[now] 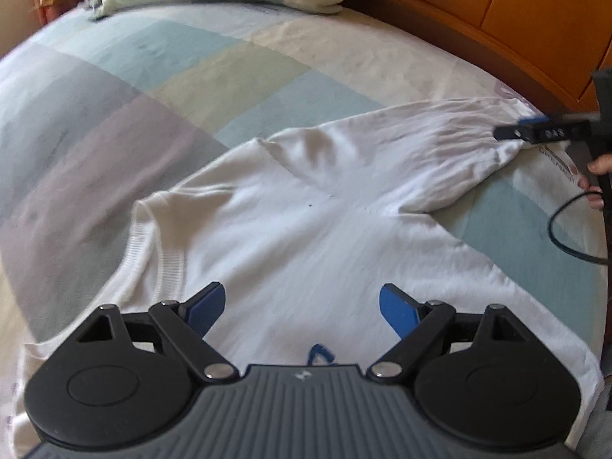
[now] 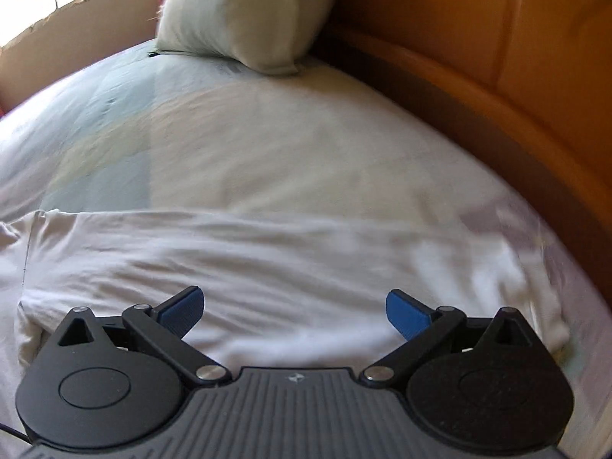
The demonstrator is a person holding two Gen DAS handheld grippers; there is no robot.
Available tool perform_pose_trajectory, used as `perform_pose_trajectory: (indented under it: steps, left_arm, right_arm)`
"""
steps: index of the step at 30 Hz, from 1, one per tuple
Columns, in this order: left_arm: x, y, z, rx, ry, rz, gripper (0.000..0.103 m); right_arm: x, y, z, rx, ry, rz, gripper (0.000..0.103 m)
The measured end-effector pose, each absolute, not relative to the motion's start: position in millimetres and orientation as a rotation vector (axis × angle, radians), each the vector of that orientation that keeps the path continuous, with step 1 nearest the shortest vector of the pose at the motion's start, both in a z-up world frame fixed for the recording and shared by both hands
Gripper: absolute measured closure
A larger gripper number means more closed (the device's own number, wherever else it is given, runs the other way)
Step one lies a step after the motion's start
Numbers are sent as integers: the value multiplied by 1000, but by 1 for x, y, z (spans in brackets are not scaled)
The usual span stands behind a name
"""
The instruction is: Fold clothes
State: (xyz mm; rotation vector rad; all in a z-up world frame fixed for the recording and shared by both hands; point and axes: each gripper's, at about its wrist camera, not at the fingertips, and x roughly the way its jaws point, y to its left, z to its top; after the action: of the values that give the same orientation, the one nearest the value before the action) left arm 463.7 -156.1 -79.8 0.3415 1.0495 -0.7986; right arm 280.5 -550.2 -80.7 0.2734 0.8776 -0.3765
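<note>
Two tools work over one white shirt (image 1: 306, 229) spread on the bed (image 1: 114, 134), and both stand wide with nothing between their blue pads. Nearest, the left tool (image 1: 302, 311) hangs over the shirt's body by the bed's near edge, apparently waiting while the other side is arranged; the ribbed neckline lies to its left, so the garment seems to be laid sideways across the bed for folding. A small blue mark on the cloth just under this tool is half covered by its housing, and what it is cannot be told.

Farther out, toward the bed's right edge, the sleeve runs out long and wrinkled. The right tool (image 2: 294, 311) is over that sleeve, its jaws at full spread and clear of the cloth, which suggests the sleeve has been let go or is about to be taken; from the left view its tip looks to rest at the cuff, but contact there is uncertain. A hand (image 1: 598, 176) and a black cable (image 1: 566, 229) are cut off at the frame's edge.

Beyond, the patchwork bedcover is bare up to a pale pillow (image 2: 244, 19) at the head of the bed, against the wooden headboard (image 2: 497, 57). Both views are blurred, so folds and seams read poorly.
</note>
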Motion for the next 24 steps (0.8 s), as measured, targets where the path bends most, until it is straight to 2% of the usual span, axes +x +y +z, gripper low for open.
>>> perform_pose_trajectory:
  steps: [3,6,10,16,20,24]
  left_arm:
    - [462,-160,-89,340,1079,-795,15]
    - [457,-163,-94,359,1097,-797,15]
    - [452,-167,-92,371,1095,-812,15]
    - [449,-170,-86,373,1089,-810,15]
    - [447,-162,-81,366,1076,-797,15]
    - [444,-155,-78,360,1067,-781,15]
  right_arm:
    - [250,-575,-84,259,863,-366,0]
    - [243,-586,-76,236,908,-410,0]
    - [247,-591,-63,281,856,-476,0]
    - [273,-626,-95,299,882,-519,0]
    - [274,-634,-82,301,899,-627,0]
    - [285,-601,-63,311,905,-580,0]
